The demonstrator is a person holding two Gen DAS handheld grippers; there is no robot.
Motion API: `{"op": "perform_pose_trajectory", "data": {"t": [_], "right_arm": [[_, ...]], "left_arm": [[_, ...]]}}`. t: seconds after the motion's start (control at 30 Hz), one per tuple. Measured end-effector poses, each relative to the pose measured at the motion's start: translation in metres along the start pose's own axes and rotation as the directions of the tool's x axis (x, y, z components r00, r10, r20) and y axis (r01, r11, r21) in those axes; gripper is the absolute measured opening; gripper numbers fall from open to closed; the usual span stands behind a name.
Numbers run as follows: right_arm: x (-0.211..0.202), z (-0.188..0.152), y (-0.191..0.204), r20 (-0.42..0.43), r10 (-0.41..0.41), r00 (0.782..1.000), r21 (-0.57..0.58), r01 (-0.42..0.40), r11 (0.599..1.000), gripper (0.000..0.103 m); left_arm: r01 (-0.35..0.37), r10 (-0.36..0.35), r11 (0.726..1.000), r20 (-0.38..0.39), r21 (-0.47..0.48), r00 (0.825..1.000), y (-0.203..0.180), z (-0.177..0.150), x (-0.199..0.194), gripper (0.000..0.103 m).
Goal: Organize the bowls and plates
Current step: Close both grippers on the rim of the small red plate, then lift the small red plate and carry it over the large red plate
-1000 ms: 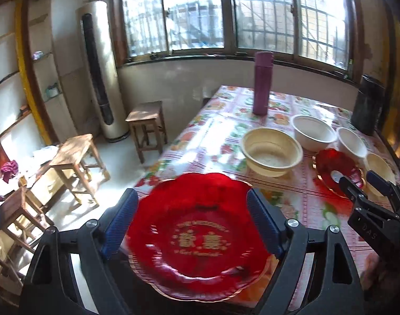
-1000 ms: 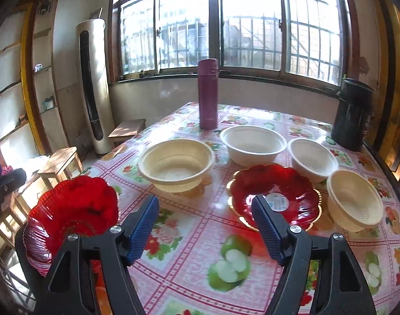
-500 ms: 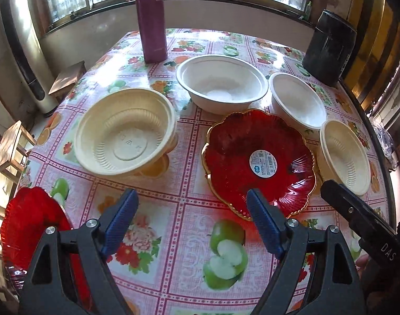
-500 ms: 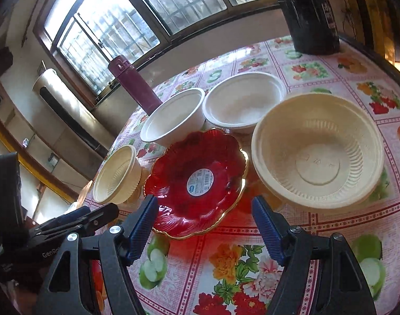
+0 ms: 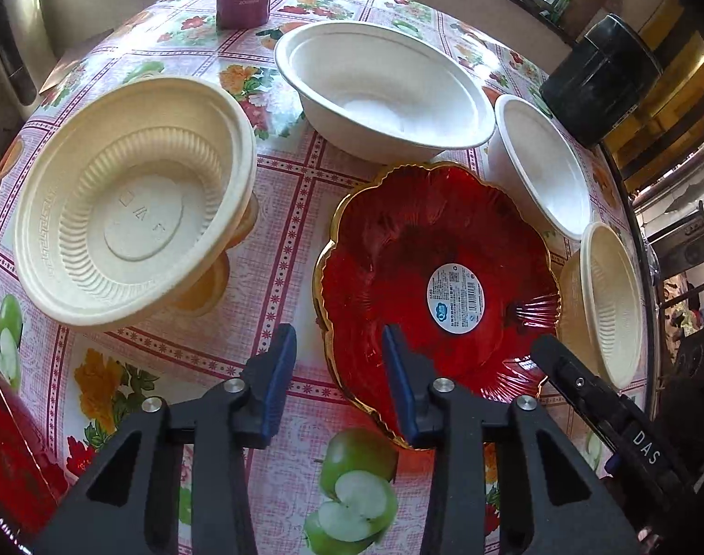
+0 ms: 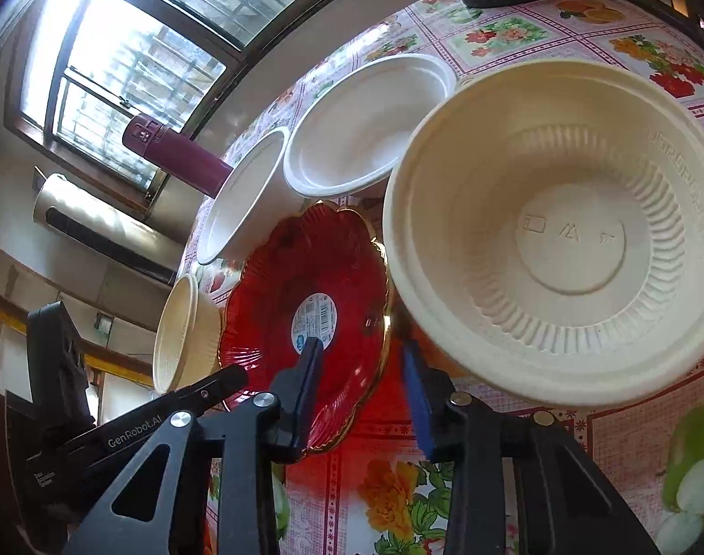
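Fruit-patterned tablecloth (image 5: 278, 277) carries four bowls and two red plates. Two cream ribbed bowls sit far left (image 5: 130, 203) and far right (image 5: 611, 300); two white bowls (image 5: 384, 92) (image 5: 541, 162) lie beyond the central gold-rimmed red plate (image 5: 426, 268). Both grippers, left (image 5: 338, 351) and right (image 6: 361, 360), have just been closing and straddle that plate's rim; whether either clamps it, I cannot tell. Another red plate (image 5: 5, 453) lies near left.

Both wrist views look steeply down, close — sharing the red plate (image 5: 426, 249).
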State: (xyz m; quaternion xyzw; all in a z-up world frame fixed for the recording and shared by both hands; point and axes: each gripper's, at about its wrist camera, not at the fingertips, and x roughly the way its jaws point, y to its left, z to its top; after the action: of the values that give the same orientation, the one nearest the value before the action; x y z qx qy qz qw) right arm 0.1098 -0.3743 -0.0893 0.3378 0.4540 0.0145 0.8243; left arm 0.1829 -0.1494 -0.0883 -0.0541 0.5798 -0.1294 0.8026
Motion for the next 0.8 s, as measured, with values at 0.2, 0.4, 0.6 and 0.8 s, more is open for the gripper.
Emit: {"op": "perform_pose_trajectory", "data": {"t": [0.2,0.4,0.6,0.8], "right_arm": [[0.003,-0.001,-0.002,0.008,-0.018,1.0,0.024,0.018,1.0,0.018],[0.008,-0.001,-0.002,0.006,-0.028,1.0,0.017,0.028,0.999,0.009],[0.005,-0.001,0.003,0.013,-0.037,0.999,0.005,0.037,0.999,0.009],[0.001,-0.009,0.008,0.012,-0.032,0.999,0.001,0.032,0.999,0.009]], "left_arm": [[0.015,-0.015,1.0,-0.013,-0.011,1.0,0.002,0.004,0.007,0.019],[0.021,-0.021,1.0,-0.003,-0.008,1.0,0.003,0.006,0.009,0.011],[0.023,-0.023,1.0,-0.002,-0.008,1.0,0.007,0.0,0.007,0.011],[0.025,-0.025,1.0,-0.004,-0.015,1.0,0.016,-0.012,-0.002,0.011]]}}
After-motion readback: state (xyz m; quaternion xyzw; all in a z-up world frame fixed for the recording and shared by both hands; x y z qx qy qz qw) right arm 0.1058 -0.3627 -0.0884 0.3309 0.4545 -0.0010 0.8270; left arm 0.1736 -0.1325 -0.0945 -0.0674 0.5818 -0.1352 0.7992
